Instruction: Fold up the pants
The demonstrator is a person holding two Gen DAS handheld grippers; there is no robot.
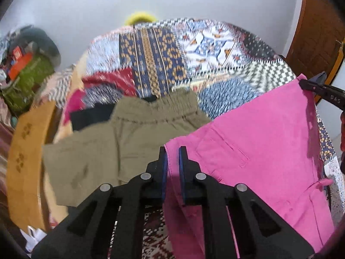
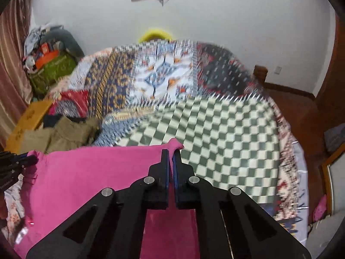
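item one, my left gripper [image 1: 172,151]: blue-padded jaws pinched on one edge of the pink pants [image 1: 254,142], with my right gripper [image 2: 171,153] clamped the same way on the opposite corner, so i hold the garment stretched between the two and raised above the patchwork bedspread [image 2: 215,116]. item two, beside the pink pants toward my left: olive-green pants [image 1: 120,138] lying flat on the bed with the elastic waistband at the far end, partly covering a black garment [image 1: 90,116]. item three, farther out: a mustard-coloured cloth [image 1: 23,151] at the bed's left edge, a green bag [image 2: 51,71] in the heap against the wall, a yellow object [image 2: 155,34] behind the bed.
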